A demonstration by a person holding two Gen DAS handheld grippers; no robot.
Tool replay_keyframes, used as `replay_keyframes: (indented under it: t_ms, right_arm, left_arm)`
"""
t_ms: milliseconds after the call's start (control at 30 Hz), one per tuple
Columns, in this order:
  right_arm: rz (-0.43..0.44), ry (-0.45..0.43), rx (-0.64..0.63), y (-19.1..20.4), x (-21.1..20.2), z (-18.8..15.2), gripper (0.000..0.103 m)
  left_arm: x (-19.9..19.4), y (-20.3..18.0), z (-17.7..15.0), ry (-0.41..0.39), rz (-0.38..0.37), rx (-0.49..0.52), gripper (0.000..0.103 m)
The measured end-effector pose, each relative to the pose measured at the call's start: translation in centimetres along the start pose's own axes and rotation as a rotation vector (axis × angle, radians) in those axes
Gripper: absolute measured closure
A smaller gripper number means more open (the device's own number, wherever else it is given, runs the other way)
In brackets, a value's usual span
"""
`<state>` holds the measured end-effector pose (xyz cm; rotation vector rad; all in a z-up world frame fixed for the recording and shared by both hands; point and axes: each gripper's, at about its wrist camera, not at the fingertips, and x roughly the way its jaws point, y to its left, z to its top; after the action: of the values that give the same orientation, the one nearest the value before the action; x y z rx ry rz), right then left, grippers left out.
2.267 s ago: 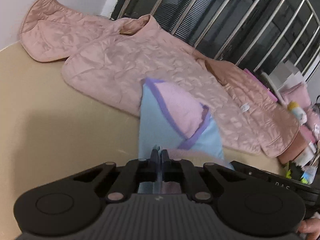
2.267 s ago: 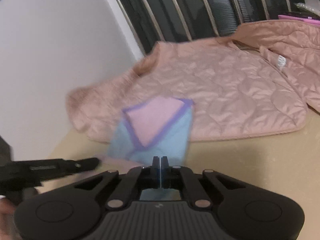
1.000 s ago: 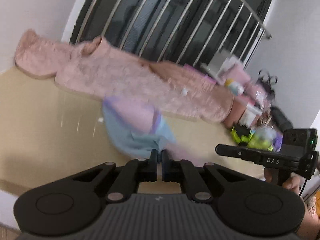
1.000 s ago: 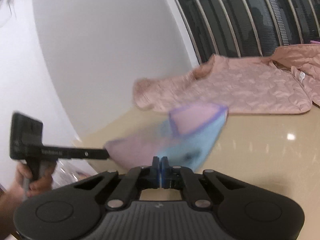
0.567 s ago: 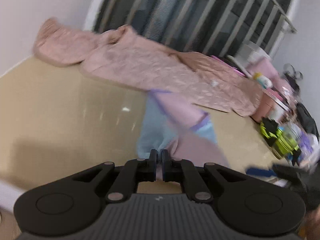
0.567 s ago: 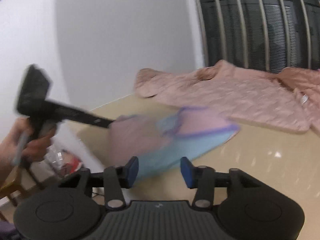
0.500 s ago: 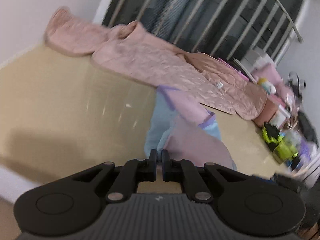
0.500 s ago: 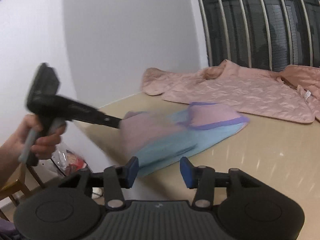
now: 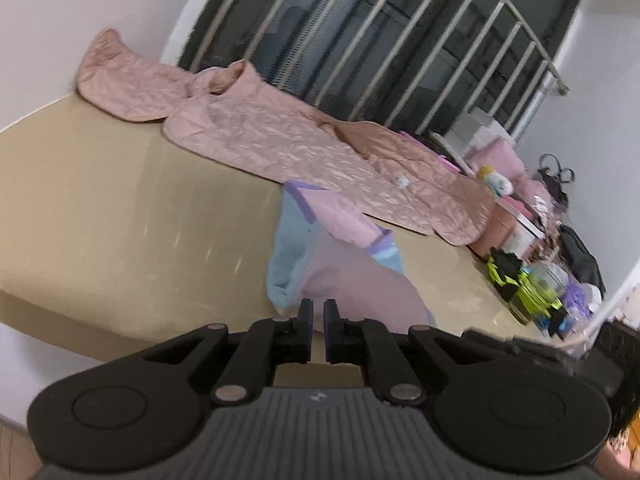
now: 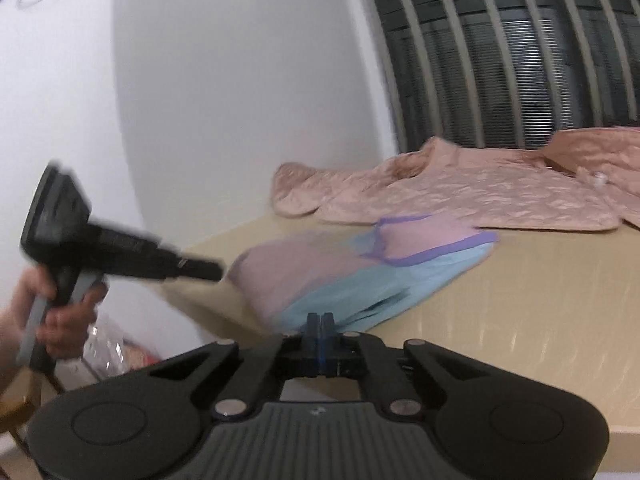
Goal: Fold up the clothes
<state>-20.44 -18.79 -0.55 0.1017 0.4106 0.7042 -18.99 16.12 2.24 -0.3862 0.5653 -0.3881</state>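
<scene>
A small light-blue and pink garment (image 9: 340,256) with purple trim lies folded near the front edge of the beige table (image 9: 120,220). It also shows in the right wrist view (image 10: 360,272). My left gripper (image 9: 318,312) sits just short of the garment's near edge, its jaws a narrow gap apart and empty. My right gripper (image 10: 320,322) is shut and empty, just short of the garment's blue edge. The left gripper also shows in the right wrist view (image 10: 218,270), its tip beside the garment's pink edge.
A pink quilted jacket (image 9: 288,140) lies spread along the back of the table by the railing (image 9: 400,40). Toys and clutter (image 9: 532,280) crowd the table's right end. A white wall (image 10: 200,80) stands to the left.
Both grippers let go of the garment and drew back toward the table's front edge. The right gripper opened, then shut again. The garment now lies on the table.
</scene>
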Motion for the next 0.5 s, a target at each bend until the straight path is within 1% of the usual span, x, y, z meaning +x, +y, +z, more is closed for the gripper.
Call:
replay_keyframes:
  t_ms: [67,100,133,200,233,267,333,367,400,433,467,500]
  right_arm:
    - [-0.024,-0.005,0.031,-1.2,-0.8,0.3,0.102]
    - [-0.028,0.005,0.041,-1.5,-0.9,0.4,0.098]
    - [-0.024,0.014,0.047,-1.8,-0.8,0.5,0.094]
    - [0.018,0.024,0.035,-1.2,-0.6,0.4,0.075]
    - [0.033,0.022,0.013,-0.5,-0.5,0.2,0.060]
    - [0.034,0.018,-0.019,0.4,-0.3,-0.1,0.058]
    - [0.028,0.022,-0.069,1.9,0.7,-0.6,0.059]
    - [0.024,0.026,-0.078,2.4,1.3,-0.9,0.060]
    - [0.019,0.030,-0.076,2.8,2.0,-1.1,0.063]
    - [0.012,0.032,-0.069,3.1,2.6,-1.2,0.083]
    - [-0.003,0.035,-0.057,3.2,3.1,-1.3,0.101]
    - [-0.011,0.029,-0.052,3.2,3.2,-1.3,0.102]
  left_arm:
    - [-0.3,-0.6,-0.4,-0.028,-0.014,0.027,0.054]
    - [-0.3,-0.8,-0.6,-0.043,-0.009,0.046,0.051]
    - [-0.3,-1.0,-0.6,-0.057,0.010,0.072,0.051]
    - [-0.2,-0.8,-0.3,-0.068,0.051,0.105,0.051]
    - [0.0,-0.5,-0.2,-0.072,0.066,0.104,0.051]
    - [0.2,-0.2,0.0,-0.069,0.070,0.098,0.051]
    - [1.0,0.6,0.2,-0.047,0.048,0.082,0.051]
    - [1.5,0.9,0.2,-0.023,0.041,0.079,0.053]
    - [2.0,1.1,0.2,0.001,0.034,0.078,0.060]
    - [2.3,1.1,0.1,0.020,0.028,0.086,0.083]
    - [2.5,1.1,-0.1,0.030,0.024,0.092,0.100]
    - [2.6,1.2,-0.3,0.039,0.025,0.089,0.100]
